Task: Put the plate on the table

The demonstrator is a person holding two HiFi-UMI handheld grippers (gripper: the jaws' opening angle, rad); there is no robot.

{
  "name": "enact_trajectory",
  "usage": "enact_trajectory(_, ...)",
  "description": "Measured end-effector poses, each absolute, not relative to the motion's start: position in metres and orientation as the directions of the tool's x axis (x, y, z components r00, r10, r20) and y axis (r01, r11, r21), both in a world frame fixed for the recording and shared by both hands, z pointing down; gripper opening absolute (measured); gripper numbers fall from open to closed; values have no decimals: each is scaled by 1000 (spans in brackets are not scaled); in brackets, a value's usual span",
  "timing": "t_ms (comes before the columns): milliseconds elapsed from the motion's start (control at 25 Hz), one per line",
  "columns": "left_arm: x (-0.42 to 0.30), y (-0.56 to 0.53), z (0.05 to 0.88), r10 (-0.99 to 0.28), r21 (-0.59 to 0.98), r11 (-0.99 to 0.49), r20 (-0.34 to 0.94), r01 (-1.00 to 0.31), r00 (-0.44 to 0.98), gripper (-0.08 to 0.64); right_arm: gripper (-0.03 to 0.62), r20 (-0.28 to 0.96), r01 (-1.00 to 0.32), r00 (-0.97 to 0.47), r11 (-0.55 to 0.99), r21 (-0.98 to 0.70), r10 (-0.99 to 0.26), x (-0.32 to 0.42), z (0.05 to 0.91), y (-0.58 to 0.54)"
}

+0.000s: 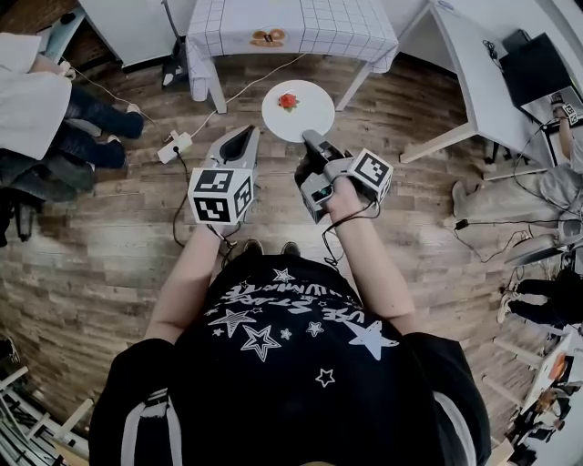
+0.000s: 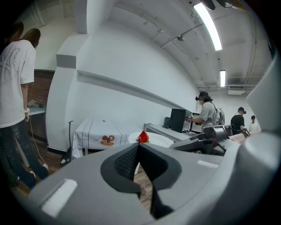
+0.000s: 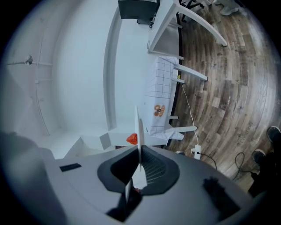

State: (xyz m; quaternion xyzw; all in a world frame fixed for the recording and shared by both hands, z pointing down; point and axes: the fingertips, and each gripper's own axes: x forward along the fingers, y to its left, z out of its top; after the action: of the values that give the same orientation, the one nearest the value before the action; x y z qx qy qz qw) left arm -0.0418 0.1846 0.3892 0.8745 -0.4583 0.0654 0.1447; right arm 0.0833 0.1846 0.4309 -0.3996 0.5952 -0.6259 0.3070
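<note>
A round white plate (image 1: 298, 110) with a strawberry (image 1: 288, 101) on it hangs in the air above the wooden floor. My right gripper (image 1: 314, 144) is shut on the plate's near rim. In the right gripper view the plate (image 3: 138, 127) shows edge-on, pinched between the pads, with the strawberry (image 3: 132, 139) to its left. My left gripper (image 1: 244, 136) floats just left of the plate, shut and holding nothing; its view has the plate (image 2: 156, 139) and strawberry (image 2: 143, 137) right past its tips (image 2: 137, 147). The table (image 1: 346, 27) with a checked cloth stands beyond the plate.
A flat orange-brown item (image 1: 267, 37) lies on the checked cloth. A white desk (image 1: 474, 82) stands to the right, with people (image 2: 210, 115) near it. Other people (image 1: 46, 118) are at the left. A power strip (image 1: 173, 146) and cables lie on the floor.
</note>
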Motion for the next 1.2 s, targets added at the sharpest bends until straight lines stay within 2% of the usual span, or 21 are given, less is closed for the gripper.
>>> enact_trajectory(480,-59,175,388,-769,206,-558,238,-804,594,8,25,153,-138,-464,-100,-985,-873,67,422,179)
enact_trajectory(1200,-102,161,397,-778,212,-544,236,-812,582,9,25,151,-112,-406,-114,-987,-901,59,420,159)
